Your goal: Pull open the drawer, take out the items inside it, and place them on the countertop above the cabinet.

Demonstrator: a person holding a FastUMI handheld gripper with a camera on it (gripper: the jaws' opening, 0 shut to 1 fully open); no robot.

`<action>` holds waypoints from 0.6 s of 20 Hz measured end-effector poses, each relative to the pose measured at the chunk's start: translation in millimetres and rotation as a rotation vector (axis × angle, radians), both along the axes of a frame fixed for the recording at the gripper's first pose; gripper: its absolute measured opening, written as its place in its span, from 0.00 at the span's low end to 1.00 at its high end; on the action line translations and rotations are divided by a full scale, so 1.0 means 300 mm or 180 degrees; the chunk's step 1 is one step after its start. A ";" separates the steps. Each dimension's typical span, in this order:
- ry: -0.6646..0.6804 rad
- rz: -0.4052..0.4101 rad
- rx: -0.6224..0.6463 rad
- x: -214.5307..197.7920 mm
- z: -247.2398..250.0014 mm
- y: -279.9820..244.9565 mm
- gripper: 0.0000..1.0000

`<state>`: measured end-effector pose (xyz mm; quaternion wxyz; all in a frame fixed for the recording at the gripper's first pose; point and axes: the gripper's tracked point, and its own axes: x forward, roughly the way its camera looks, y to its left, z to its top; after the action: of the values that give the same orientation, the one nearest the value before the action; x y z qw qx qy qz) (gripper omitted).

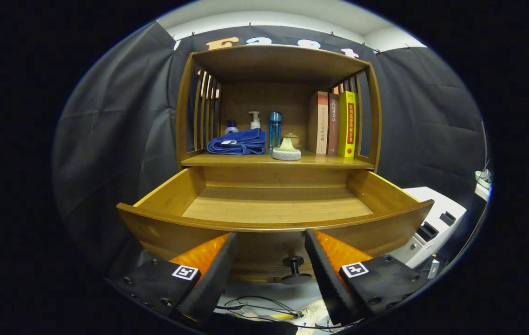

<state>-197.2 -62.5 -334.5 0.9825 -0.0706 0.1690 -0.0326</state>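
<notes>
Drawer [274, 204] first: it stands pulled well out of the wooden cabinet, its curved front board just ahead of my claw [271, 263], and from where I look its floor is bare wood. I see nothing lying in it, though the strip right behind the front board is hidden from me. The dark round knob [295, 270] sits low on the front, between my two fingers and apart from both. My claw is open and holds nothing.

Above the drawer, the counter [329, 161] carries a folded blue towel [238, 142], a pump bottle [254, 120], a blue tumbler [274, 129], a small pale cone-shaped item on a round base [286, 150] and three upright books [334, 123]. I cannot say which of these came from the drawer.

I judge the job near its end; what remains is to check the hidden front strip. The drawer is stiff, solid wood, likely weighty on its runners, and the knob is the sure place to grip it: small, hard and possibly slick, so I would close squarely on its stem. The towel is soft and would sag if pinched at one edge.

Beyond the cabinet, to its right, sits a white device [436, 223], and cables [264, 307] trail on the floor below my fingers.
</notes>
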 end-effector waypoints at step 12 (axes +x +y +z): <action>0.0018 -0.0063 -0.0065 0.042 -0.001 0.015 0.99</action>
<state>-184.4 -58.1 -334.7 0.9809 -0.0790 0.1722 -0.0439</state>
